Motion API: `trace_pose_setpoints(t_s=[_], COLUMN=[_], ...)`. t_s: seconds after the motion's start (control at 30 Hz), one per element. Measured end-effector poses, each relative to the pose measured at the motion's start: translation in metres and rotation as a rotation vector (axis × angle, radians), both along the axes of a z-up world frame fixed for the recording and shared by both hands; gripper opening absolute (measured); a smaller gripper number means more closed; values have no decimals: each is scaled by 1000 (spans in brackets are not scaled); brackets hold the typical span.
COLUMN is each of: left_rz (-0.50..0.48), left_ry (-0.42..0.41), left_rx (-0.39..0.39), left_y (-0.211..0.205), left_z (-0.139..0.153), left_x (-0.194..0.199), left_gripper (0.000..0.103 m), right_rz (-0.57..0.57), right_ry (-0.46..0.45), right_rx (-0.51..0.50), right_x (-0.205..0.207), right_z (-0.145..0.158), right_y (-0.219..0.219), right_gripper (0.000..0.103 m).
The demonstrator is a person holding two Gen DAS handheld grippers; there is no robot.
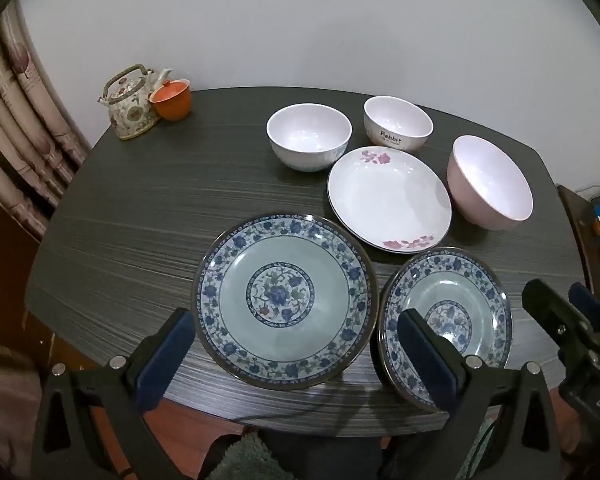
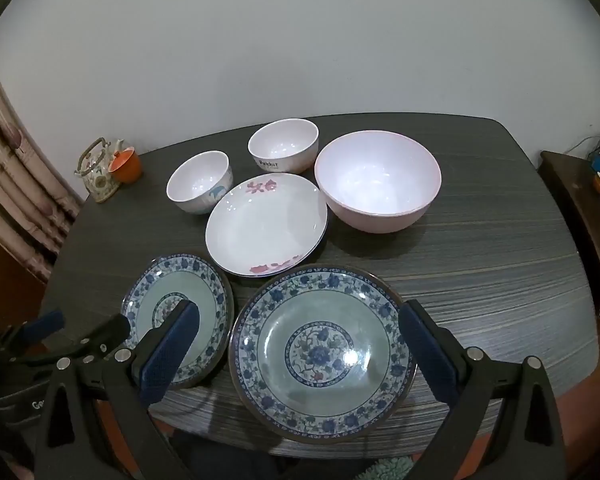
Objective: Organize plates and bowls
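Two blue-patterned plates lie at the table's front edge: a left one point(image 1: 284, 300) point(image 2: 180, 312) and a right one point(image 1: 446, 320) point(image 2: 322, 350). Behind them sit a white plate with pink flowers point(image 1: 388, 196) point(image 2: 266, 224), a white bowl point(image 1: 308, 136) point(image 2: 199, 181), a "Rabbit" bowl point(image 1: 398, 122) point(image 2: 283, 150) and a large pink bowl point(image 1: 490, 182) point(image 2: 378, 180). My left gripper point(image 1: 296, 348) is open above the left plate's near rim. My right gripper point(image 2: 300, 348) is open above the right plate; it also shows in the left wrist view point(image 1: 564, 300).
A floral teapot point(image 1: 130, 106) and an orange cup point(image 1: 172, 98) stand at the back left corner of the dark wood-grain table point(image 1: 140, 220). A curtain point(image 1: 16, 128) hangs at the left. A wooden side stand point(image 2: 572, 208) is at the right.
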State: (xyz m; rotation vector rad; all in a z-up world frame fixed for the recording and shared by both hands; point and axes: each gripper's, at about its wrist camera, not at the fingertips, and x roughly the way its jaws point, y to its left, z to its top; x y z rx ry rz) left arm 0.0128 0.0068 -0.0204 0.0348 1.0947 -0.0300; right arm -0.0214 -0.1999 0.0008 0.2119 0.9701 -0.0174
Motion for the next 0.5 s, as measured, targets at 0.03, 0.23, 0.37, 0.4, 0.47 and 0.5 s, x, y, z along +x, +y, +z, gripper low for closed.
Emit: trace_pose_setpoints(t_s=[0.03,0.23,0.37,0.4,0.47,0.5], left_rz=[2,4,5,5,6,5], left_ry=[1,2,5,6,8,7], left_rx=[0,-1,0,1,0,0], left_y=[-1,1,2,2,1,1], left_z=[1,2,3,3,2,2], left_x=[0,-2,-1,-1,-1,-2], left_gripper=[103,103,103,103,103,103], right_rz=[4,6,9,10,12,12], right_ry=[14,19,18,17,14,13], right_rx=[5,9,1,1,-1,-2], right_x=[7,11,8,8,7,6], right_z=[4,5,4,4,4,5], right_y=[-4,-6,-2,-2,-1,0], right_gripper=[99,99,99,99,99,99])
